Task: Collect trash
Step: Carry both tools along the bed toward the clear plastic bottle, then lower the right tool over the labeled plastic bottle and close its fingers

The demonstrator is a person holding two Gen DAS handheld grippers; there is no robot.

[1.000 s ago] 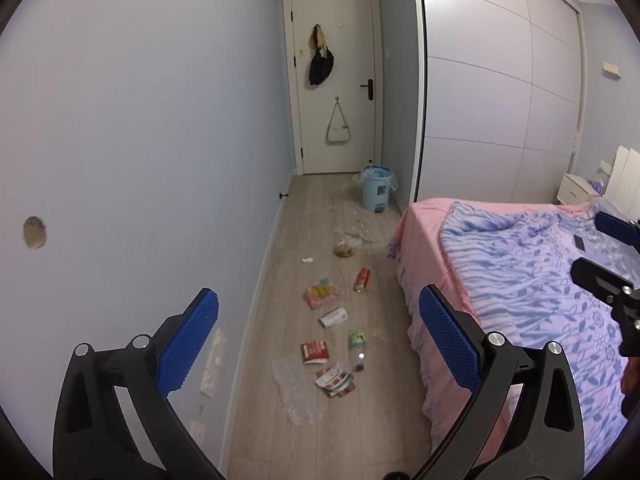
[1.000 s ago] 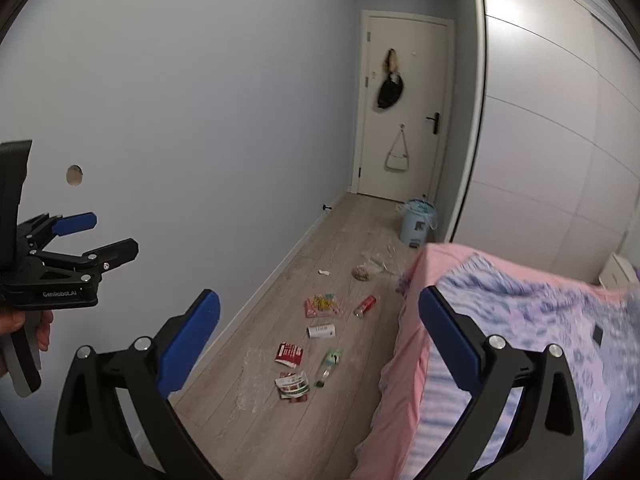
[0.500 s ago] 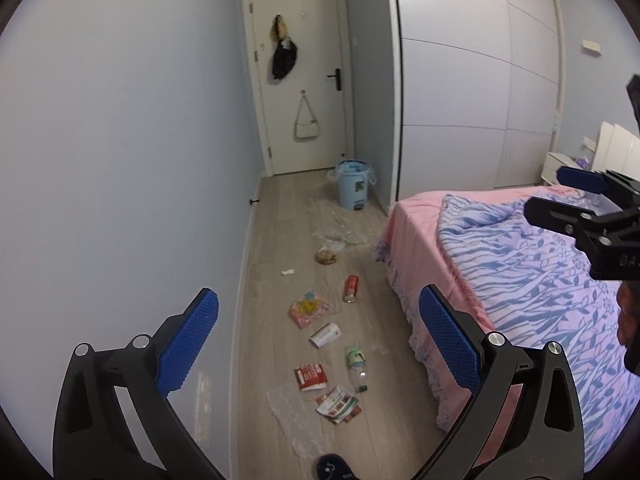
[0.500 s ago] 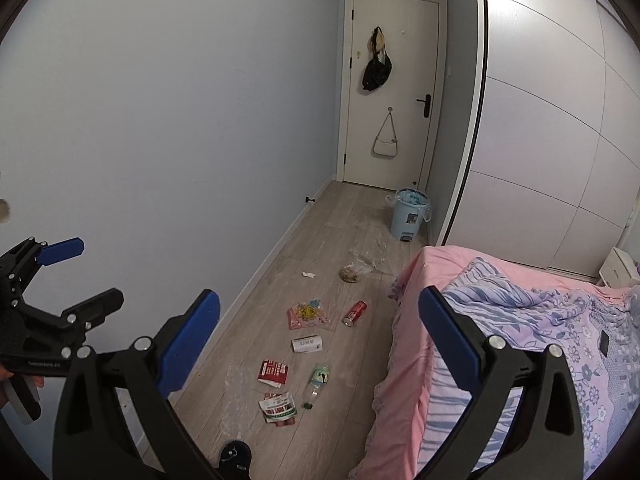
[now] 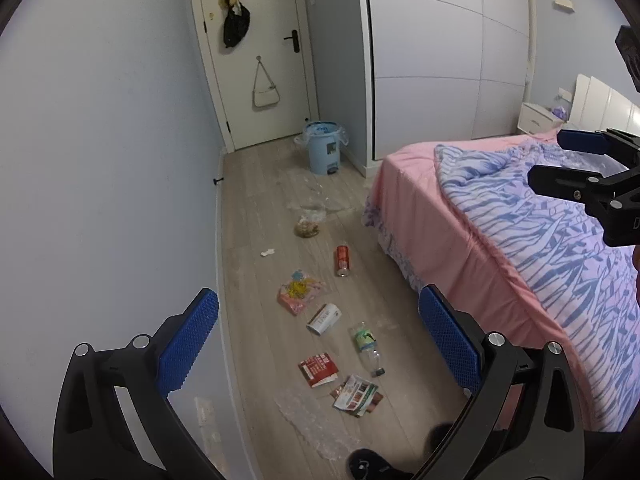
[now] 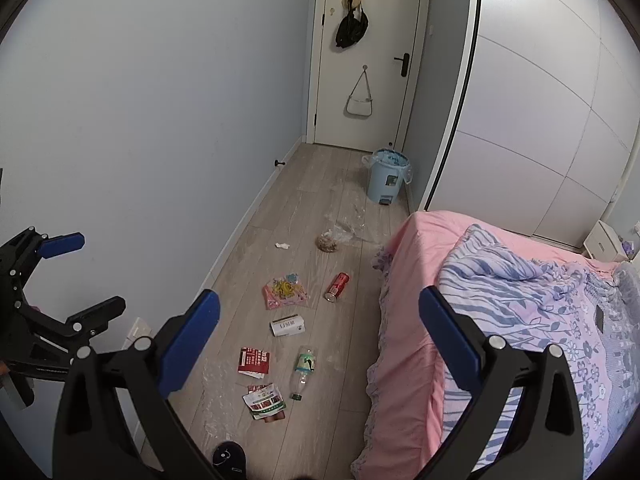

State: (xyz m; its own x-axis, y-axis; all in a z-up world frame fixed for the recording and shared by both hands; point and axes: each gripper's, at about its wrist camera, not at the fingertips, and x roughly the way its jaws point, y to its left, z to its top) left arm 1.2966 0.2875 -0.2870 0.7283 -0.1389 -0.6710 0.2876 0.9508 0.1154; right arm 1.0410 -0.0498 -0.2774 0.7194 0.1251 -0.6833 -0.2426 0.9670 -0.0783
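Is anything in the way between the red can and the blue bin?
Partly. Between the red can and the blue bin lie a clear bag of brown scraps and crumpled clear plastic; the floor beside them is bare.

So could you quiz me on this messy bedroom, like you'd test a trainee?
1. True or false: the red can stands upright.
2. Where is the blue bin? A) by the door B) on the bed C) beside the plastic bottle
3. Fill in: both the left gripper and right gripper are ____.

Key: 1 false, it lies on its side. 2 A. 3 open, holding nothing.
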